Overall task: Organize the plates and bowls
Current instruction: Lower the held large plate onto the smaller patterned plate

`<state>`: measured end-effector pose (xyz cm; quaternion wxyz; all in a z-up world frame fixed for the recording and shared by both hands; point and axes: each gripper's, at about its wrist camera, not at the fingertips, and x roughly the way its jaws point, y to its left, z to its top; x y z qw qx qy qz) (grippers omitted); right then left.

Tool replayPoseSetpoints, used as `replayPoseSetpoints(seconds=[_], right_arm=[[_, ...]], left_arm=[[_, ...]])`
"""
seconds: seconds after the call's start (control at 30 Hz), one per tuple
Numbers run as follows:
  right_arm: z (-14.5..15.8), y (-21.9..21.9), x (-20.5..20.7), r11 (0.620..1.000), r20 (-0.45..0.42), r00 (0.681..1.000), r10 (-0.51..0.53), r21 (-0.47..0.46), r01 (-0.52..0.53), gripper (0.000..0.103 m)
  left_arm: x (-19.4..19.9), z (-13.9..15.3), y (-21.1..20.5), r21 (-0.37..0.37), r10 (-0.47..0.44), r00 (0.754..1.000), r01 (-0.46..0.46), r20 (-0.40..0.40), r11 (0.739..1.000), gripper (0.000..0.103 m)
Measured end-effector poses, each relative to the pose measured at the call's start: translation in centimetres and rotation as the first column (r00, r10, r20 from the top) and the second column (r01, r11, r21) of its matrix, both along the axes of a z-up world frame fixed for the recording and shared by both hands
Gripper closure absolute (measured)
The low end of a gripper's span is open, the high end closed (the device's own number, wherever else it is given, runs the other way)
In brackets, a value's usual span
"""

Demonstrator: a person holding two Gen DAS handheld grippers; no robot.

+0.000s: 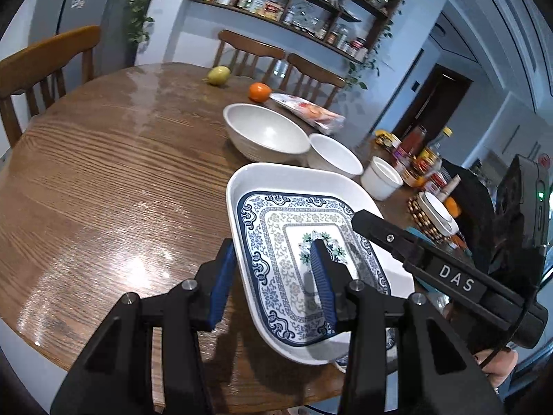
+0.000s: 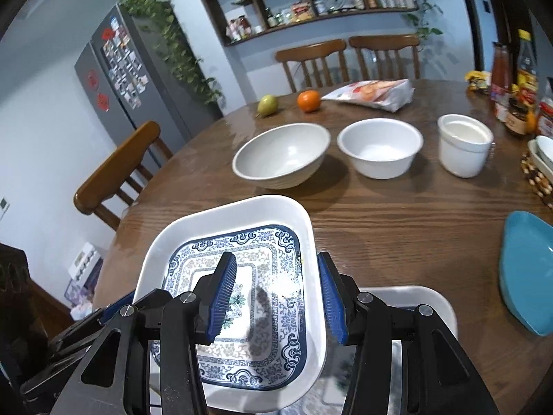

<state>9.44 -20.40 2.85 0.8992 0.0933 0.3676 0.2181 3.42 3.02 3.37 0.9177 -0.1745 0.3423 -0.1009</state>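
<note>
Together, both grippers held the blue-patterned rectangular plate (image 1: 293, 238) above the near edge of the table (image 1: 103, 180). The left gripper (image 1: 273, 276) had its jaws clamped on the plate's left rim, one pad outside, one inside. The right gripper (image 2: 276, 294) was likewise closed over the plate's right rim. Beyond the plate stood a large bowl (image 2: 281, 154), a smaller bowl (image 2: 380, 147) and a white cup (image 2: 465, 145). Another white dish (image 2: 408, 297) lay under the plate.

I had my left gripper (image 1: 274, 276) and right gripper (image 2: 276, 299) angled downward, fingers clamped across opposite rims.
</note>
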Motion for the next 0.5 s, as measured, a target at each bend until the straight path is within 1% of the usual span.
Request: replayPoseSetpoints(seconds=[0.2, 0.33, 0.5], right_arm=[[-0.1, -2.4, -1.4, 0.998, 0.022, 0.998, -0.060, -0.001, 0.060, 0.052], [-0.3, -4.1, -2.3, 0.995, 0.032, 0.994, -0.100, 0.006, 0.100, 0.052], [-0.5, -5.1, -3.4, 0.989, 0.050, 0.987, -0.149, -0.008, 0.150, 0.052]], left_arm=[[-0.1, -0.3, -2.3, 0.011, -0.071, 0.997, 0.071, -0.007, 0.997, 0.062], [-0.2, -0.5, -3.5, 0.023, -0.103, 0.995, 0.104, -0.012, 0.994, 0.062], [-0.3, -0.9, -5.0, 0.043, -0.137, 0.990, 0.138, -0.023, 0.989, 0.062]])
